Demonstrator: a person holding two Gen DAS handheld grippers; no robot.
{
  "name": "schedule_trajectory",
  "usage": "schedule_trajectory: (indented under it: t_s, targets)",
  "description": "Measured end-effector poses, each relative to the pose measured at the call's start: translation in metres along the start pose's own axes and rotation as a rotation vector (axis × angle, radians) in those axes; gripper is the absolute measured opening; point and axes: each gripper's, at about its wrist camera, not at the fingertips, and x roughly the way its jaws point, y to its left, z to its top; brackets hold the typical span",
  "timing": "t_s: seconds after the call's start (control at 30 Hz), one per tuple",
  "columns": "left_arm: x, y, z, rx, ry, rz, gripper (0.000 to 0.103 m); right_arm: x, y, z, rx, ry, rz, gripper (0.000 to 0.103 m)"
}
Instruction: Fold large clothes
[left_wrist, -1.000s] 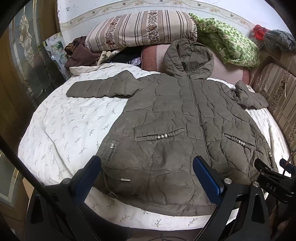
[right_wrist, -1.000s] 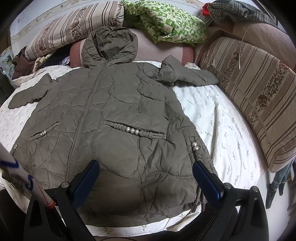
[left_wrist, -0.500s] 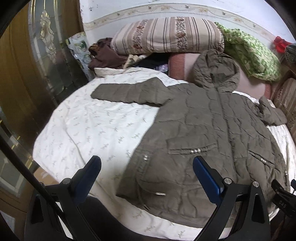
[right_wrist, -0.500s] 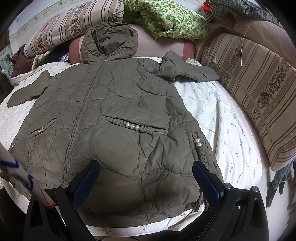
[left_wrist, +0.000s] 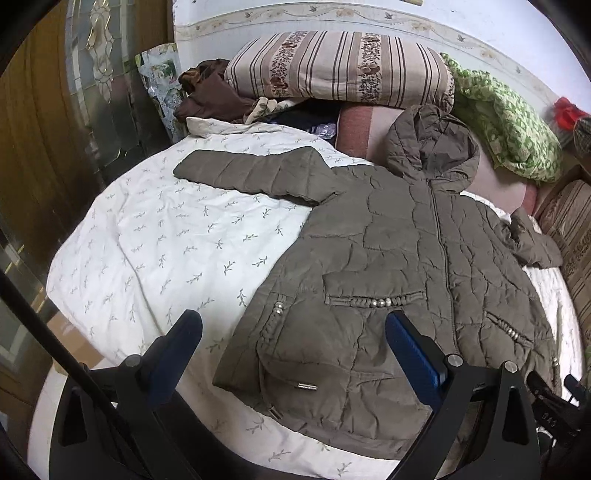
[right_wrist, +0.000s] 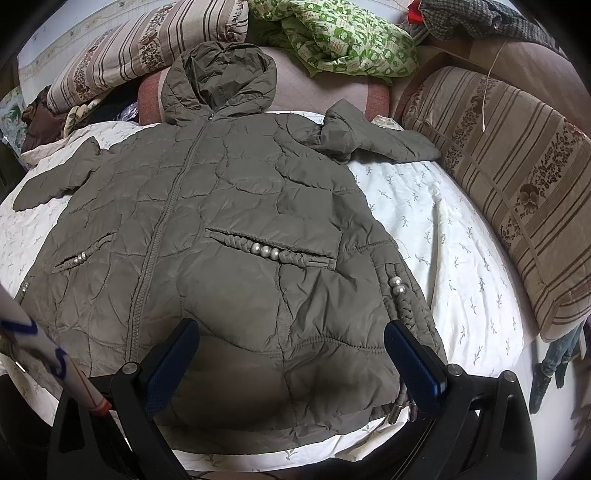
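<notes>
Both spread wide and empty, left gripper (left_wrist: 293, 350) and right gripper (right_wrist: 291, 354), low over olive jacket (right_wrist: 229, 240) on white bedsheet (left_wrist: 166, 240); striped pillow (left_wrist: 332, 66) and green blanket (right_wrist: 343, 37) crowding upper frame.

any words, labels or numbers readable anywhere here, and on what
"DAS", upside down: small white letters on the black gripper part at the lower right of the left wrist view; reading uncertain.
Blue marks on the white tube in the right wrist view: no readable letters.
Jacket, sheet, pillows: no text visible.
</notes>
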Motion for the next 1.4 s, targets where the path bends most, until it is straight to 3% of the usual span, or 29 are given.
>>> schedule_trajectory:
  t_s: [0.2, 0.37, 1.0, 1.4]
  targets:
    - [0.007, -0.004, -0.001, 0.025, 0.055, -0.061, 0.099, 0.003, -0.001, 0.002, -0.006, 0.008, 0.003, 0.102]
    - [0.011, -0.015, 0.001, 0.091, 0.028, 0.001, 0.099, 0.006, -0.004, 0.002, -0.001, 0.015, -0.013, 0.102]
    - [0.005, -0.024, 0.001, 0.113, 0.006, 0.004, 0.099, 0.010, -0.007, -0.007, 0.005, 0.030, 0.001, 0.102]
    - [0.010, -0.014, -0.001, 0.085, 0.016, -0.016, 0.099, 0.023, 0.028, -0.005, -0.101, 0.057, 0.046, 0.102]
